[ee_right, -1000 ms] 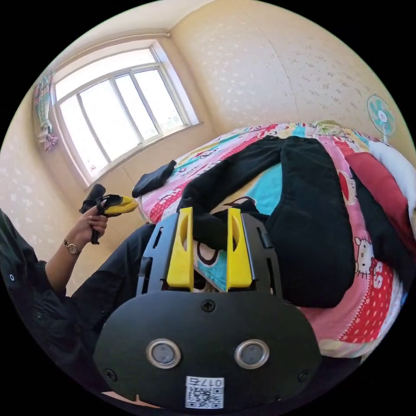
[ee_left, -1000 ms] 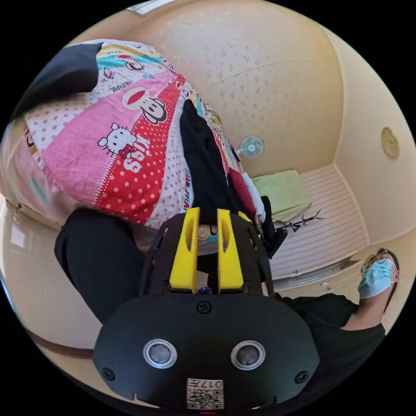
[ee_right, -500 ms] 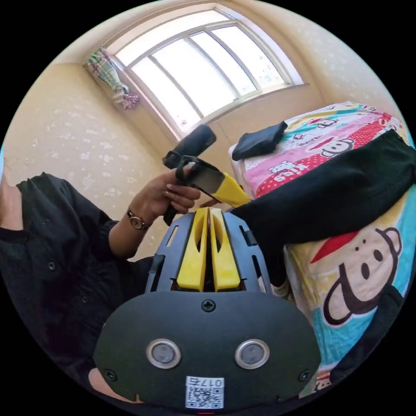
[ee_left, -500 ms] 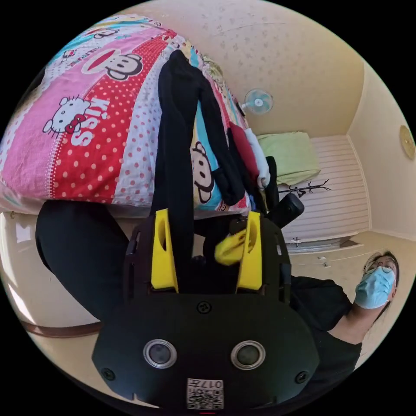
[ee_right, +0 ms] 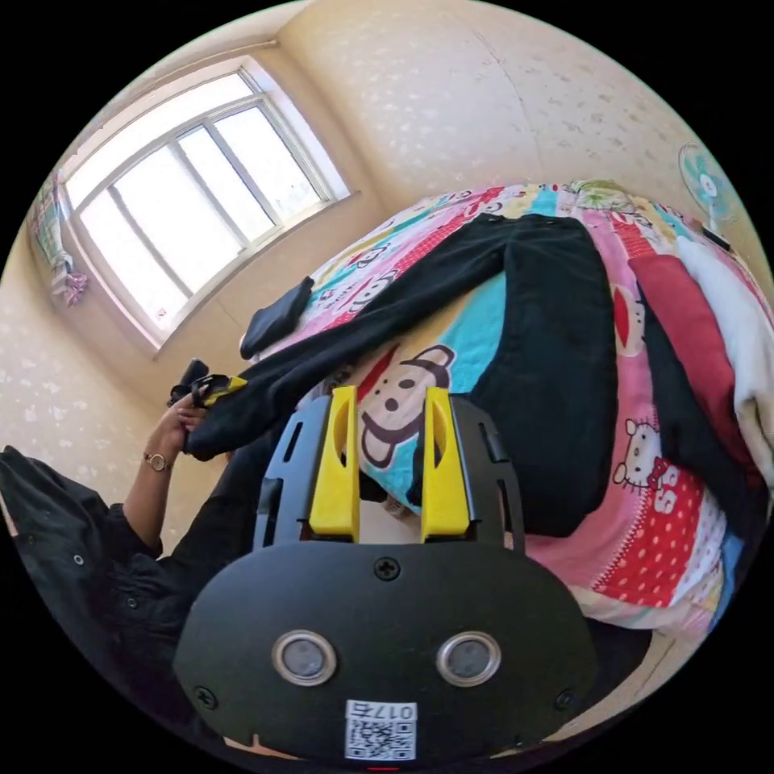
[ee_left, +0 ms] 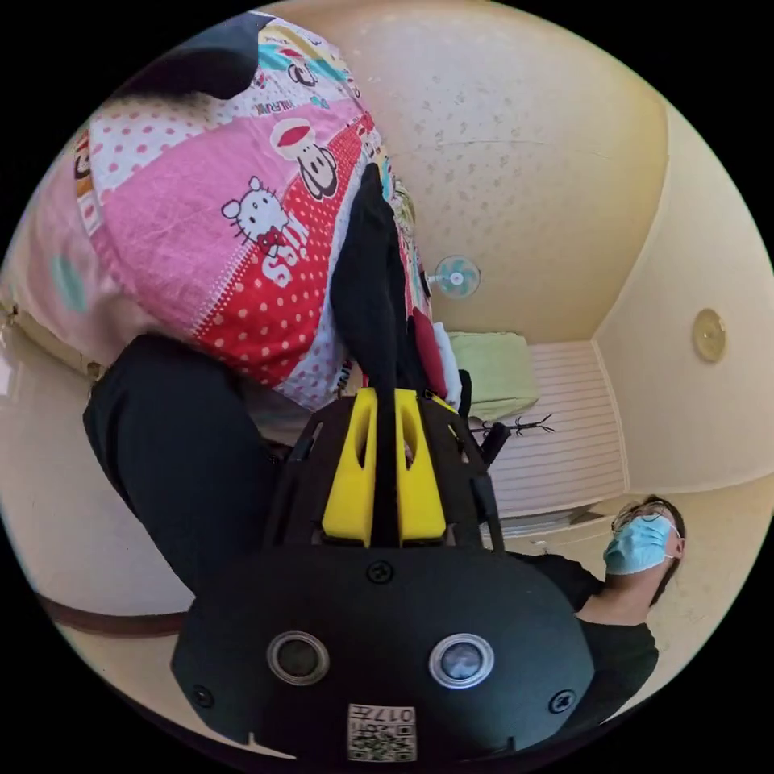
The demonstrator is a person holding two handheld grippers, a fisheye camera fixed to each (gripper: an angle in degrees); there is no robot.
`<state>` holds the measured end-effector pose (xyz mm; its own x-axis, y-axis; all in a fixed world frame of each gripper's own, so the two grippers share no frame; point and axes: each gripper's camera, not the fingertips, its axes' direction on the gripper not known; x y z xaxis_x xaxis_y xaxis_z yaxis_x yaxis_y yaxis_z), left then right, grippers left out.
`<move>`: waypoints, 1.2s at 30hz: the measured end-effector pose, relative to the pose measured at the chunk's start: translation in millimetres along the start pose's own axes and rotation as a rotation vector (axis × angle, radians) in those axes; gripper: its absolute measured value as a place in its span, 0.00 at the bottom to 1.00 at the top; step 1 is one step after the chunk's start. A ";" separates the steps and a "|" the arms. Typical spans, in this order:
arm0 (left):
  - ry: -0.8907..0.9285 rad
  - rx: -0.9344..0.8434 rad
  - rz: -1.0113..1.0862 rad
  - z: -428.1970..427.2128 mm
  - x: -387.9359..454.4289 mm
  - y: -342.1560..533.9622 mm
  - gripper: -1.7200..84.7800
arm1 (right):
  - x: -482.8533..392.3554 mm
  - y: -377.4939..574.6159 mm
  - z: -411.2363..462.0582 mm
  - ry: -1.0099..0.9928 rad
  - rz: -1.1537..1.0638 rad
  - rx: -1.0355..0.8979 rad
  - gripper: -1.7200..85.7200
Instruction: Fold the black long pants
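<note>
The black long pants (ee_right: 556,339) lie spread on the bed (ee_right: 669,548), one leg trailing over its near edge toward the window side. There the left tongs (ee_left: 385,403) are clamped on that leg's hem. The right tongs (ee_right: 389,403) hover open above the near edge, between the two legs, gripping nothing.

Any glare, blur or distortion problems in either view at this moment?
Right gripper view: the white-framed window is blown out, while the black long pants lose fabric detail. Left gripper view: evenly lit, with fisheye bending of the cartoon-print bedsheet. Both are sharp.
</note>
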<state>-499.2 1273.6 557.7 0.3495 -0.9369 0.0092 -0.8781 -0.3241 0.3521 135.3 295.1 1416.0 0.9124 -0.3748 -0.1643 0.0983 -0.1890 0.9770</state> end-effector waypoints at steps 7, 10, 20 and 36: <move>-0.329 -0.040 0.229 8.4 87.8 73.2 0.16 | 68.6 15.4 -82.2 0.167 0.077 0.011 0.19; -0.054 -0.281 0.384 92.6 122.3 77.0 0.17 | 95.4 34.2 -105.9 0.035 0.007 0.038 0.19; -0.244 -0.590 0.753 382.4 164.8 131.8 0.22 | 190.0 92.1 -188.4 -0.348 0.245 0.332 0.19; 0.317 -0.395 0.307 296.2 108.8 131.5 0.07 | 239.1 116.1 -210.5 -0.510 0.330 0.349 0.22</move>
<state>-673.4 1090.2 327.8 0.2323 -0.8755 0.4236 -0.7872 0.0866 0.6105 448.6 374.7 1518.6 0.5643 -0.8256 0.0066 -0.3625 -0.2406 0.9004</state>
